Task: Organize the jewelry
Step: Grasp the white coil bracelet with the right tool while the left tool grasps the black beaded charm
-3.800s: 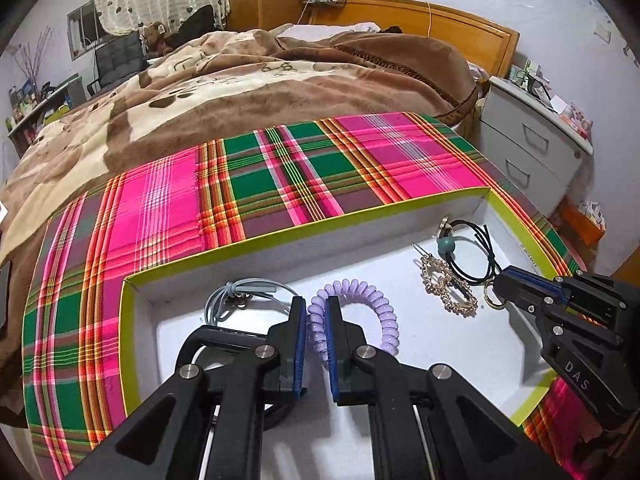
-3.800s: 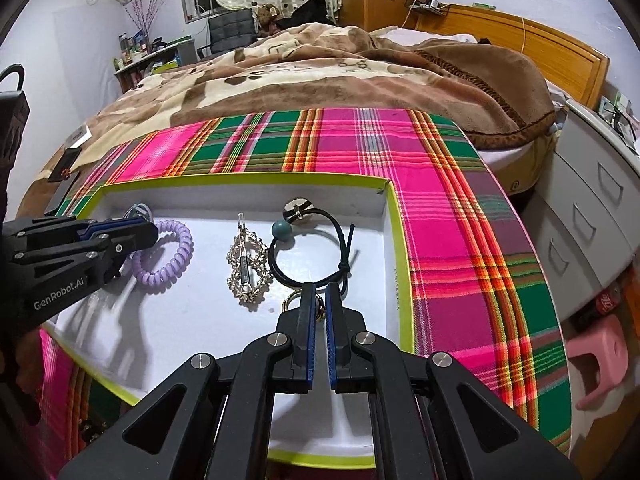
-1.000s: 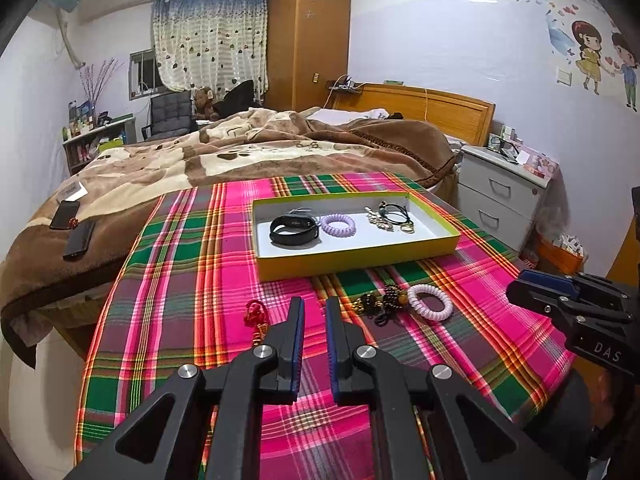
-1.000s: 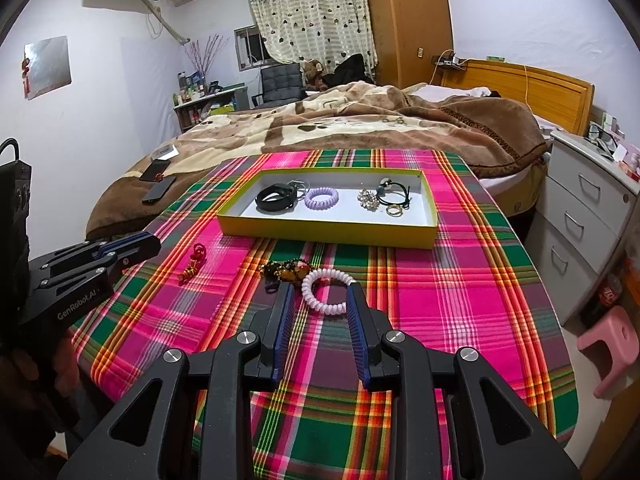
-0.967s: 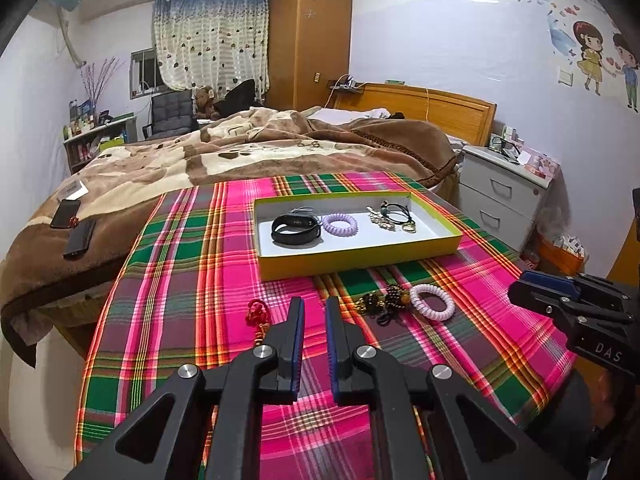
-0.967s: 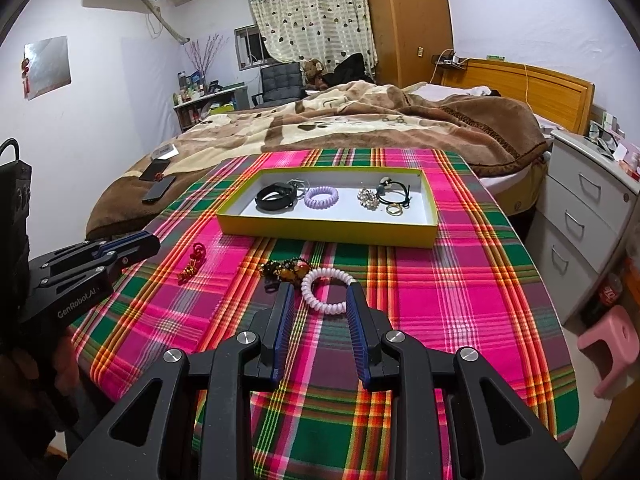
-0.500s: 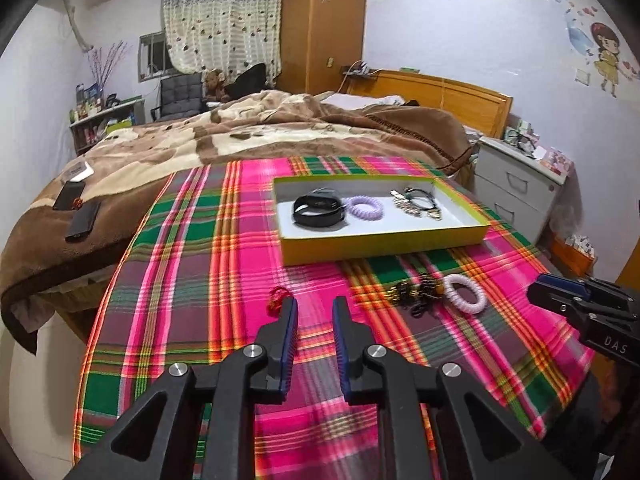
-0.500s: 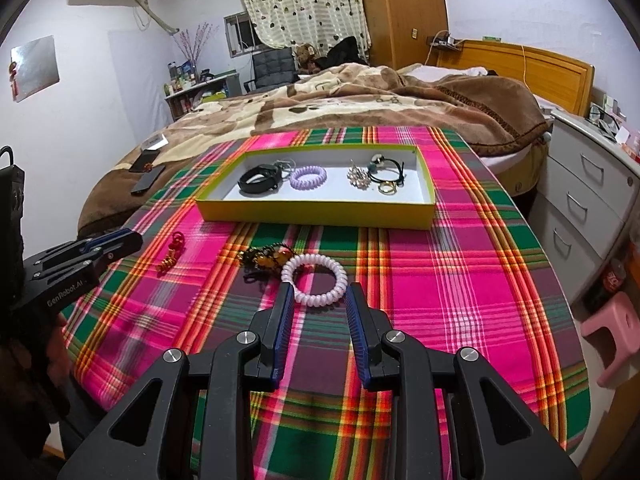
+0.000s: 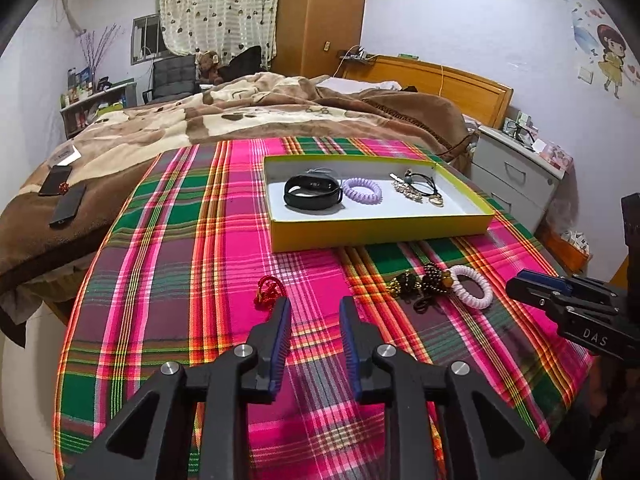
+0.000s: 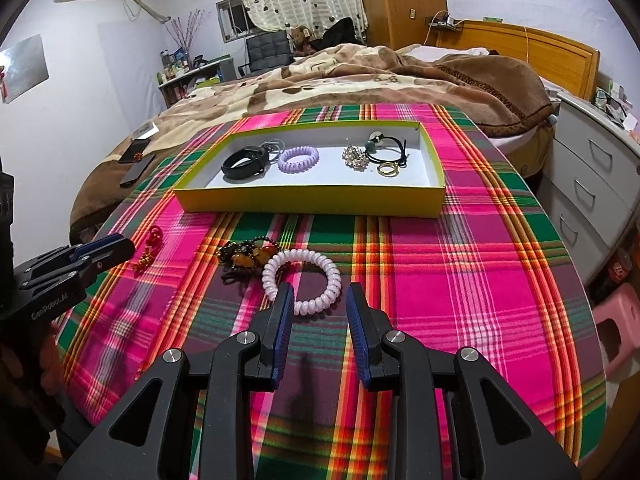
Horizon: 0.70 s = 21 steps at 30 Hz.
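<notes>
While its jaws have just been opening, left gripper point(image 9: 313, 307) empty, right gripper point(image 10: 320, 295) parted, holding nothing.

**Jewelry split between tray and cloth**

In the yellow-rimmed tray point(image 10: 312, 199) lie a black band point(image 10: 242, 164), a purple coil tie point(image 10: 298, 159), a sparkly brooch point(image 10: 355, 157), a black cord point(image 10: 387, 148) and a gold ring point(image 10: 387, 169). On the plaid cloth lie a red charm point(image 10: 149, 248), a beaded bracelet point(image 10: 245, 255) and a white coil tie point(image 10: 302, 281).
</notes>
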Available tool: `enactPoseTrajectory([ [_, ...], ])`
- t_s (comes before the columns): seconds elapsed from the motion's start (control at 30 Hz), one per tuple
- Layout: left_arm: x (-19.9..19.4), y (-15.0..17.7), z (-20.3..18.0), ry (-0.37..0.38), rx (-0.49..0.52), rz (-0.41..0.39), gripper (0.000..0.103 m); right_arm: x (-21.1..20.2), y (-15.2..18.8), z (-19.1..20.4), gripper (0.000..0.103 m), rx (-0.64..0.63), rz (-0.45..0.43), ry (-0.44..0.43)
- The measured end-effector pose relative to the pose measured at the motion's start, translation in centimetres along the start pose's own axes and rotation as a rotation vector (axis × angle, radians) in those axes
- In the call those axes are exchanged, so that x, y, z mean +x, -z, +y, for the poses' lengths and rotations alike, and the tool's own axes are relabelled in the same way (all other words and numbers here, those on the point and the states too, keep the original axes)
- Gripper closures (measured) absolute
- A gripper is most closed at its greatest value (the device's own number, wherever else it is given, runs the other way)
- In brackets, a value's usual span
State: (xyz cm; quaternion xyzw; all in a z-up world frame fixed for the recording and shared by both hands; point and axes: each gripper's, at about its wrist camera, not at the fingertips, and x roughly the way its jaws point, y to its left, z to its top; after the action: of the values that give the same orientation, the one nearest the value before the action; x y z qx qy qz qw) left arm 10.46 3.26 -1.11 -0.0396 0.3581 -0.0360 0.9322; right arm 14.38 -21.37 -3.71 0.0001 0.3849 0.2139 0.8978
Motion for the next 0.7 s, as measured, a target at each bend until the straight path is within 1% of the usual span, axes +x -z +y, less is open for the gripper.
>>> enactPoseTrajectory([
  [0.13,0.3,-0.5,-0.9,0.047,0.007,0.006,0.079,1.0,-0.3,-0.2,0.075,0.001,0.016,0.005],
  [0.2,0.5,-0.7,-1.6,0.083,0.019,0.009,0.079,1.6,-0.5,-0.3,0.075,0.004,0.032,0.008],
  [0.5,1.7,-1.3,-3.6,0.119,0.053,0.02,0.079,3.9,-1.0,-0.4,0.075,-0.022,0.094,0.032],
  [0.7,2.8,-1.7,-4.0,0.145,0.059,0.037,0.079,4.3,-1.2,0.0,0.075,-0.054,0.095,0.053],
])
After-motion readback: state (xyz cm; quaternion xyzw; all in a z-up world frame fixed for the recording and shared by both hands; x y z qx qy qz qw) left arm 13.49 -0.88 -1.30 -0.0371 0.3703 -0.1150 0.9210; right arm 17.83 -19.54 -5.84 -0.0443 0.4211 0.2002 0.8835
